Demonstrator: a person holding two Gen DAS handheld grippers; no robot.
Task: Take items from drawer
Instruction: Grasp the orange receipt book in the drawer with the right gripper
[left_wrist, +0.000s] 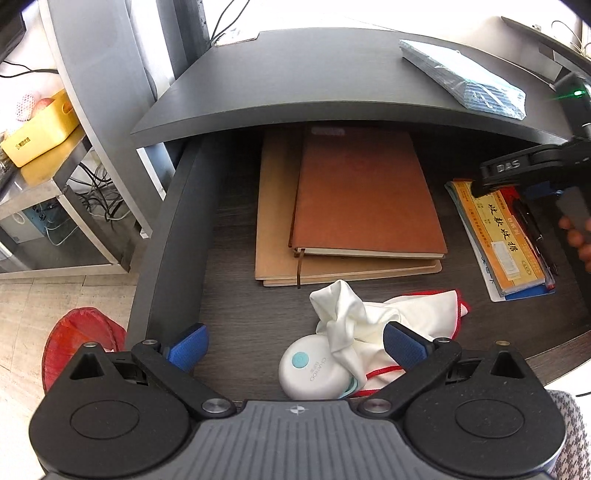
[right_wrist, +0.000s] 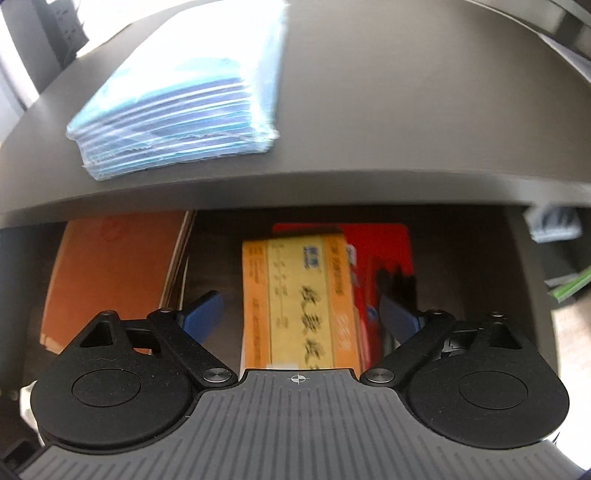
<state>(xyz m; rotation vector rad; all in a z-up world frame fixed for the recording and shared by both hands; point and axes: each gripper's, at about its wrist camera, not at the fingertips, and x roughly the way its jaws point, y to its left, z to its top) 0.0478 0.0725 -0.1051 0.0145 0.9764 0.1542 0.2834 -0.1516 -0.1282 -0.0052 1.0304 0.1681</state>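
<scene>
The dark drawer (left_wrist: 173, 236) stands open under the desk top. In it lie a brown notebook (left_wrist: 365, 195) on a tan folder (left_wrist: 273, 218), a white cloth with red trim (left_wrist: 399, 314), a white round case (left_wrist: 314, 373), and an orange-yellow receipt book (left_wrist: 506, 236) with pens (left_wrist: 532, 229). My left gripper (left_wrist: 295, 343) is open above the round case and the cloth. My right gripper (right_wrist: 301, 314) is open, its fingers on either side of the receipt book (right_wrist: 295, 295); it also shows in the left wrist view (left_wrist: 517, 170).
A wrapped stack of blue face masks (left_wrist: 465, 77) lies on the desk top (left_wrist: 295, 81), also in the right wrist view (right_wrist: 184, 103). Left of the drawer are a metal shelf (left_wrist: 55, 206) with a yellow box (left_wrist: 40, 133) and a red bin (left_wrist: 77, 343).
</scene>
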